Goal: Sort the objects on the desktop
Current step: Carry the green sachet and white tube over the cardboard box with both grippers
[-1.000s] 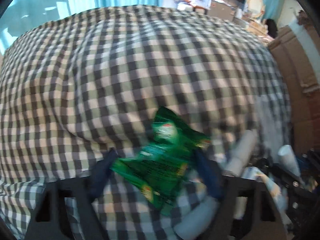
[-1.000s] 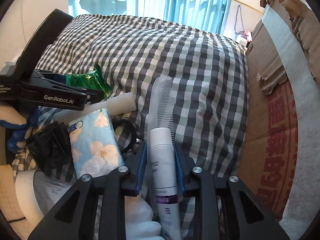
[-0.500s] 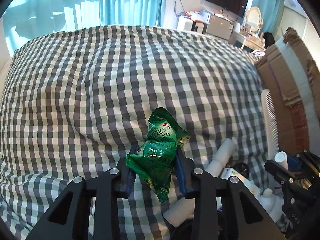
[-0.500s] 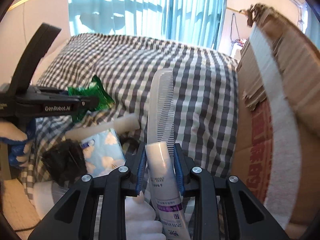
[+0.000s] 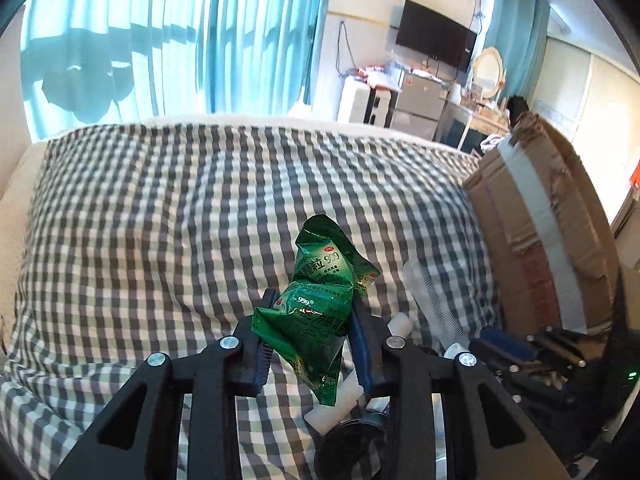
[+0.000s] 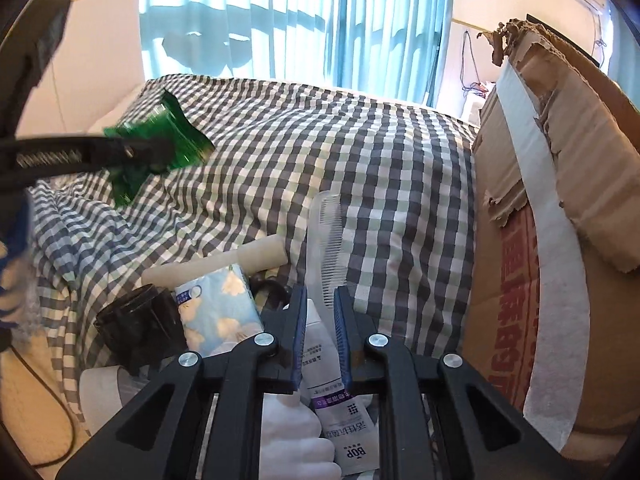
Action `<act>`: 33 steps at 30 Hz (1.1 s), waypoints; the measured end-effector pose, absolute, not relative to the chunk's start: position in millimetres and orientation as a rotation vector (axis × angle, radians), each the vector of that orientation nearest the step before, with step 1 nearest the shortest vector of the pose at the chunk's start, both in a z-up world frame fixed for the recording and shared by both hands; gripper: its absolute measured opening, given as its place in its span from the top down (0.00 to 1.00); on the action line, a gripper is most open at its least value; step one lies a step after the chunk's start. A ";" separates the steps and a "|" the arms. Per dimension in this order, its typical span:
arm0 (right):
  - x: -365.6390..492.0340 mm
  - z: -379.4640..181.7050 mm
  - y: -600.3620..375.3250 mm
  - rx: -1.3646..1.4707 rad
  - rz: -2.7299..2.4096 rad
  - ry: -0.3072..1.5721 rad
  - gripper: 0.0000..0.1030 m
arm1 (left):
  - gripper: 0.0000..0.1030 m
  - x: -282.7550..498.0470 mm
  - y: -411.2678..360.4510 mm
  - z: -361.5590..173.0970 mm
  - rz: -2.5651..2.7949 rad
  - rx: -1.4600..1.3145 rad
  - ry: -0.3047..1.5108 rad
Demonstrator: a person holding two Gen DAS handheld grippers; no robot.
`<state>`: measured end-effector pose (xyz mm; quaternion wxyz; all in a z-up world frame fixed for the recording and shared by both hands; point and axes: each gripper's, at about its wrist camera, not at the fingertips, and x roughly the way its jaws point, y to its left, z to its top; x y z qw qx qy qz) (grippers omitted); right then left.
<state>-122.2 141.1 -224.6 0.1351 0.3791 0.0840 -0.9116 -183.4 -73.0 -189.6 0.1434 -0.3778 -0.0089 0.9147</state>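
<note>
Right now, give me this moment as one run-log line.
left gripper: shut on green sachet, lifted off checked cloth | right gripper: shut on white tube

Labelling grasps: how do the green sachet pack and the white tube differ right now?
The green sachet pack is crumpled soft foil; the white tube is smooth and straight. The pack hangs clear above the checked cloth in the left gripper; the tube sits low among the clutter in the right gripper. Both are pinched between blue pads.

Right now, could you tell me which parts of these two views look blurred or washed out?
Left wrist view: green packet sharp, window curtains backlit. Right wrist view: the packet and left gripper smeared by motion, tube crisp.
</note>
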 end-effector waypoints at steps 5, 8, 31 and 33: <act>-131.0 -243.0 127.5 1.166 -2.584 0.274 0.85 | 0.67 -184.7 -80.4 -177.1 2.637 -1.064 -0.063; -134.0 -251.2 123.2 1.187 -2.567 0.288 0.83 | 0.67 -182.6 -85.8 -176.1 2.645 -1.062 -0.069; -103.1 -184.2 146.9 0.891 -2.653 0.123 0.81 | 0.67 -124.8 -106.4 -84.7 2.800 -0.682 -0.114; -102.9 -176.4 146.8 0.843 -2.667 0.112 0.82 | 0.67 -121.4 -104.9 -79.1 2.807 -0.656 -0.111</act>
